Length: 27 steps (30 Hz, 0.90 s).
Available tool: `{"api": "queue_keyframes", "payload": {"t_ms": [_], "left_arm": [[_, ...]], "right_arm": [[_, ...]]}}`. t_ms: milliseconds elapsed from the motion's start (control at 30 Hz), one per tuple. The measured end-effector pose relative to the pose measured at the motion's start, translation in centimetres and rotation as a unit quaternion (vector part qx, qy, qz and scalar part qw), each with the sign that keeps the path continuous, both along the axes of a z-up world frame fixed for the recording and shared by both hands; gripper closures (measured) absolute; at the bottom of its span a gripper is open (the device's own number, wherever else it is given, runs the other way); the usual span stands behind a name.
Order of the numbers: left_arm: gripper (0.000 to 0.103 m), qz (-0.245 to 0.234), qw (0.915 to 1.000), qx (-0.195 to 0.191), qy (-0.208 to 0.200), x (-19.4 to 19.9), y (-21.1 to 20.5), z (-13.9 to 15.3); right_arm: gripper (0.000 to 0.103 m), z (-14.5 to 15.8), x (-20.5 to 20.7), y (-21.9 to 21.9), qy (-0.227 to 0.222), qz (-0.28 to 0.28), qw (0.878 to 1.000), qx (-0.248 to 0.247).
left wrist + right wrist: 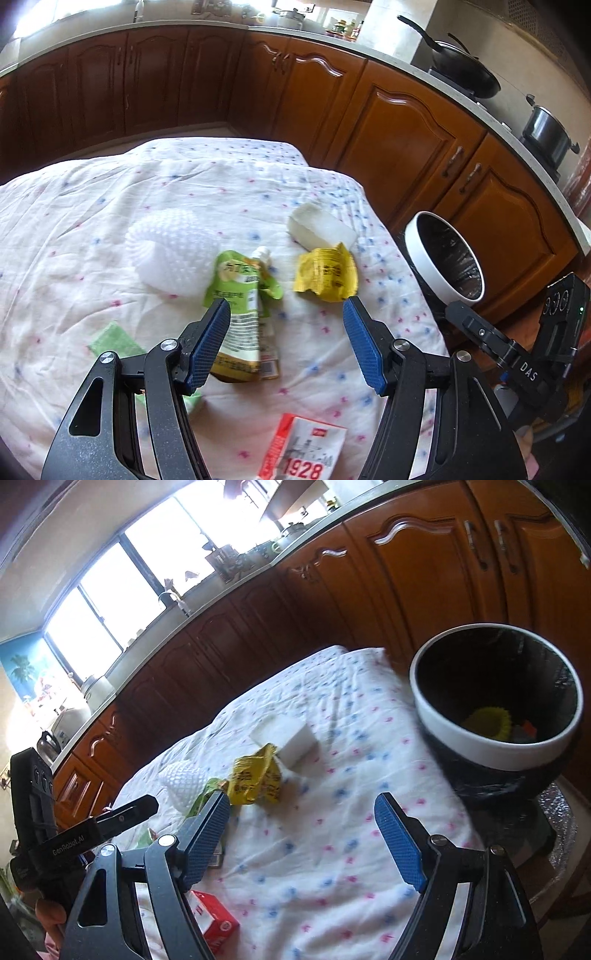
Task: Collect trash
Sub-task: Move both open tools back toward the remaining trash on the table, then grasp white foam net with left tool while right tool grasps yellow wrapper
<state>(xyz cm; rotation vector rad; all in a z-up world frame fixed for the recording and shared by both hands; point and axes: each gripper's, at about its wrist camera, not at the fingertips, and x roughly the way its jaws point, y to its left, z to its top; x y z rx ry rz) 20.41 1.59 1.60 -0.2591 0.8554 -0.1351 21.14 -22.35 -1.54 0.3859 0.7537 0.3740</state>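
Trash lies on a white dotted cloth (92, 206): a green spouted pouch (243, 295), a crumpled yellow wrapper (327, 275), a white foam block (319, 227), a white bumpy foam net (171, 251) and a red-white carton (306, 450). My left gripper (286, 317) is open and empty, just above the pouch. My right gripper (303, 819) is open and empty over bare cloth (332, 849), with the yellow wrapper (255, 775) ahead to its left. The white-rimmed bin (495, 746) with a black liner stands at the right and holds a yellow item (487, 722).
The bin (428, 258) stands off the cloth's right edge. A green scrap (116, 341) lies at the left. Brown kitchen cabinets (406, 147) run behind, with a wok (461, 70) and a pot (546, 134) on the counter. The red carton (214, 919) lies by my right gripper's left finger.
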Motion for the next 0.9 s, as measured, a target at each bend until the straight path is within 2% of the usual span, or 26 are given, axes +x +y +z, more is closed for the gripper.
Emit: {"api": "queue_keyframes", "payload": {"t_ms": [333,500,800,867,900], "left_arm": [[0.037,0.033,0.9994,0.009,-0.003,0.5,4.2,-0.2],[0.031,0.040,0.9989,0.025,-0.001,1.6,5.8,-0.6],[0.029,0.047,0.9976,0.040,0.030,5.9,7.5,-2.8],[0.029,0.053,0.9970,0.043,0.036,6.6,7.7,-3.3],[0.030,0.054,0.9967,0.046,0.041,7.0,7.8,-3.6]], "right_arm": [[0.021,-0.8,2.3,3.3,0.014,0.026,0.999,0.013],[0.021,-1.2,3.7,4.6,0.027,0.036,0.999,0.023],[0.021,-3.0,6.5,6.8,0.061,0.048,0.996,0.040],[0.027,-3.3,6.8,7.0,0.064,0.045,0.996,0.041],[0.037,-3.4,7.0,7.0,0.066,0.044,0.996,0.041]]}}
